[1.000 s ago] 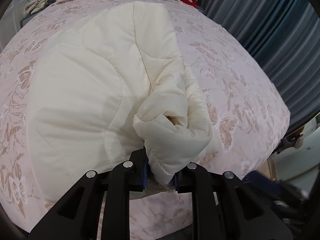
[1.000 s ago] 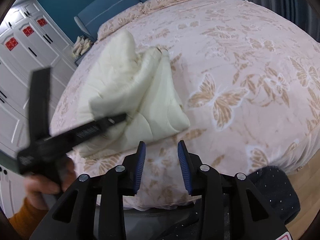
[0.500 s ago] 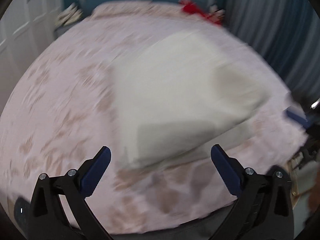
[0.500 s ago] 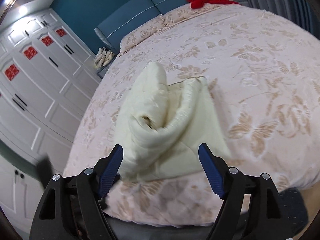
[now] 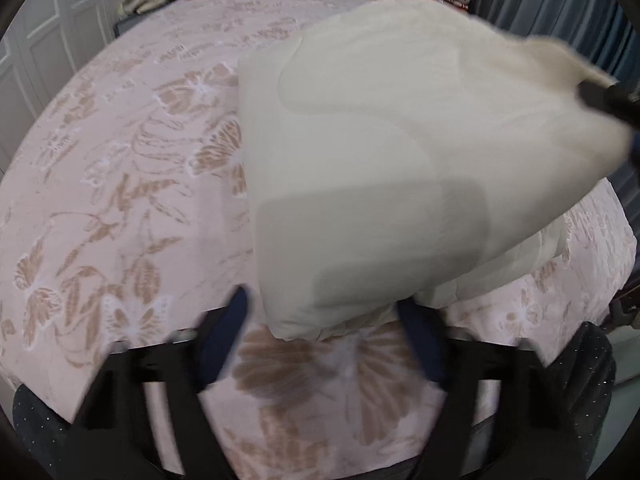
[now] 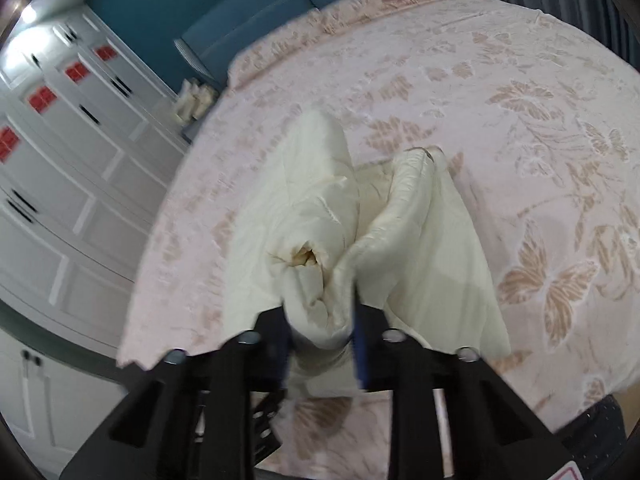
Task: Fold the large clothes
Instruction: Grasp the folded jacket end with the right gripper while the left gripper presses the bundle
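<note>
Closing right gripper (image 6: 322, 344) pinching bunched cuff of cream padded garment (image 6: 360, 236); left gripper (image 5: 324, 336) jaws half-spread, closing around near folded corner, pads not pressing. Garment lying on floral bedspread (image 5: 120, 168), long axis running away from jaws; left gripper nearer free corner.

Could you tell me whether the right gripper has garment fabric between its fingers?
Yes, in the right wrist view a bunched fold of the cream garment sits between the closing jaws of the right gripper.
</note>
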A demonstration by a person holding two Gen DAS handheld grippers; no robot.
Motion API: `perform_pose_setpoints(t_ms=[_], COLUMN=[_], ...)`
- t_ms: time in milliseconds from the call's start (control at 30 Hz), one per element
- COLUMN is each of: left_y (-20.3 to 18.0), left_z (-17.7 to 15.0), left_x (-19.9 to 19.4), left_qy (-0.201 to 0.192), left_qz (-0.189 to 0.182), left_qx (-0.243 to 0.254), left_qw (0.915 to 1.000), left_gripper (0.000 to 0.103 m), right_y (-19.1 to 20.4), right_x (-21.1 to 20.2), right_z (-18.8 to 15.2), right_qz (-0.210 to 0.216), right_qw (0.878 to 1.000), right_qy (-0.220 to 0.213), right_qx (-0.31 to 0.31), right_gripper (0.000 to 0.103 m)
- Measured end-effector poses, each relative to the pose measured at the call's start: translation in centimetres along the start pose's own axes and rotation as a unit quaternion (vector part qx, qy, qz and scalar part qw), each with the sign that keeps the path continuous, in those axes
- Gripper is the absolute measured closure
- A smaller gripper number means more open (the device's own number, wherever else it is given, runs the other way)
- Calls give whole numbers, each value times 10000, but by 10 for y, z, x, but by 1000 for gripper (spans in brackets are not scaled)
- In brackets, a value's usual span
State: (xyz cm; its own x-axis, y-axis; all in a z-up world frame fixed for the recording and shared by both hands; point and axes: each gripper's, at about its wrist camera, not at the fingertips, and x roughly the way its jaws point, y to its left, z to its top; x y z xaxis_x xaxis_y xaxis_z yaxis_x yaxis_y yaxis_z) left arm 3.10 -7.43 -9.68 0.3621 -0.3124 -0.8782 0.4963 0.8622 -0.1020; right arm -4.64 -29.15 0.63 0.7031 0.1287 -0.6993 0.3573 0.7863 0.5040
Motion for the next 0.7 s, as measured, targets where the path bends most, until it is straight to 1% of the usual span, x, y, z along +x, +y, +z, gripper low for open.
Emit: perform_pose_setpoints(t_ms=[33,67,100,167,200,233,267,333,367,433,467,567,700], left_y=[0,-1,-3,-10,-13,-18,-20,-24,-28,-33,-32,-29,-35], left_z=[2,4,7,12,15,18,20,21,20,15,14,12,7], left_x=[0,-5,-12,-22,-25,-27,-26,-21,-19,-14,-11,-4,1], left_qy=[49,-21,-119,-260,-293,-308,-277,-167,-126,-59,-4,99,146], left_qz=[-65,-174,-260,-374,-387,-402,-434,-482,-404,-294,-296,-317,-157], left_qx=[-53,-134,-156,-98,-71,-34,-47,-40,33,112,76,-10,89], left_qw=[10000,9998,9995,9989,9988,9987,9987,9987,9991,9995,9995,9994,9997], left_gripper=[58,67,72,76,78,79,79,79,79,80,80,80,80], right_y=[-1,-4,-9,-24,-37,-46,-68,-96,-104,-111,-113,-119,-129], right_x=[-6,-18,-32,-45,-48,-47,-39,-24,-17,-5,1,15,28], right_z=[2,3,3,1,-3,-6,-15,-29,-36,-43,-47,-51,-57], right_qz=[-7,-26,-3,-74,-195,-273,-372,-468,-503,-589,-644,-697,-727], right_qw=[9999,9995,9988,9980,9979,9981,9982,9973,9969,9967,9965,9962,9955], right_qy=[-105,-288,-466,-615,-614,-559,-385,-178,-104,-45,-19,78,189], right_qx=[-33,-90,-122,-83,-25,45,277,534,589,563,526,516,581], right_gripper=[87,88,88,88,88,89,89,89,89,89,89,89,89])
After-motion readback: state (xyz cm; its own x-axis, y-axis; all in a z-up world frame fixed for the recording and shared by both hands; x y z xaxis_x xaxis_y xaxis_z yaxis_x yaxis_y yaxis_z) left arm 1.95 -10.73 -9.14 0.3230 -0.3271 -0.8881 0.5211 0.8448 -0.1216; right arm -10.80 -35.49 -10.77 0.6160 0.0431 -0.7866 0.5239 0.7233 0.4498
